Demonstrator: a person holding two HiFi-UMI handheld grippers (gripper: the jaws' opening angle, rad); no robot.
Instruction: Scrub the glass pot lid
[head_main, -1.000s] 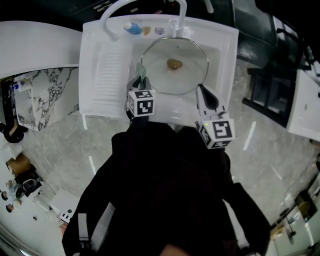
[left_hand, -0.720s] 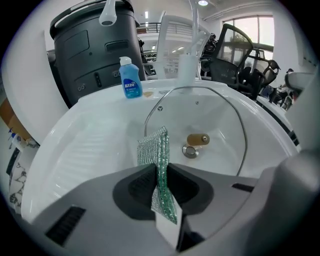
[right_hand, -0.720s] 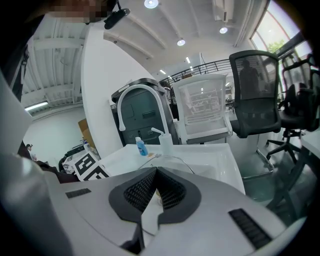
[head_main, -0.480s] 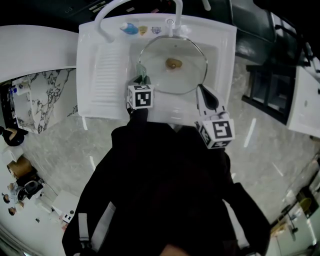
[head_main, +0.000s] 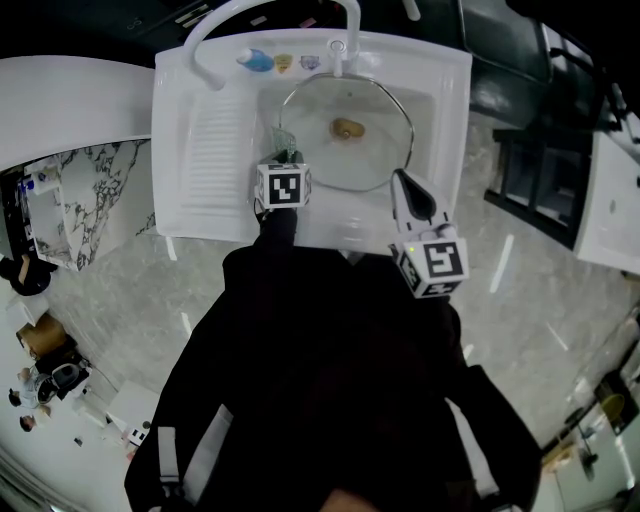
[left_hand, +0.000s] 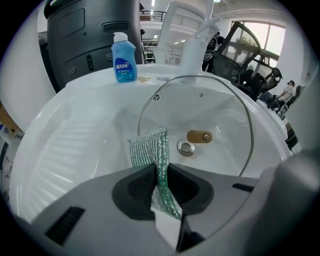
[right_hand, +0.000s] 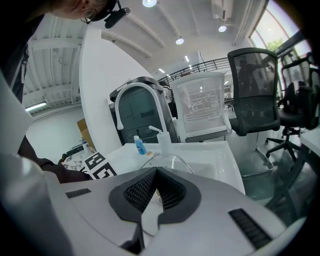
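Left tongs (left_hand: 159, 176) clamped on a green-and-silver mesh scrub cloth (left_hand: 152, 150); the strip runs up out of the pads and its free end fans out over the sink basin, at the lower left rim of the glass pot lid (left_hand: 215, 112) (contact with the glass not clear from either view).

Right tongs (right_hand: 156, 175) pressed together, nothing seen between the pads. The lid's curved rim shows just past the tips; cannot tell whether they touch it. From the head view these tongs sit at the lid's near right edge.

Lid stands tilted inside the white sink (head_main: 452, 95), brown knob (left_hand: 199, 136) on the side facing the left tongs. Drain (left_hand: 185, 147) visible through the glass, just below the knob.

Ribbed drainboard (head_main: 215, 140) to the left of the basin. Blue bottle (left_hand: 123, 62) upright on the back ledge, well apart from the lid.
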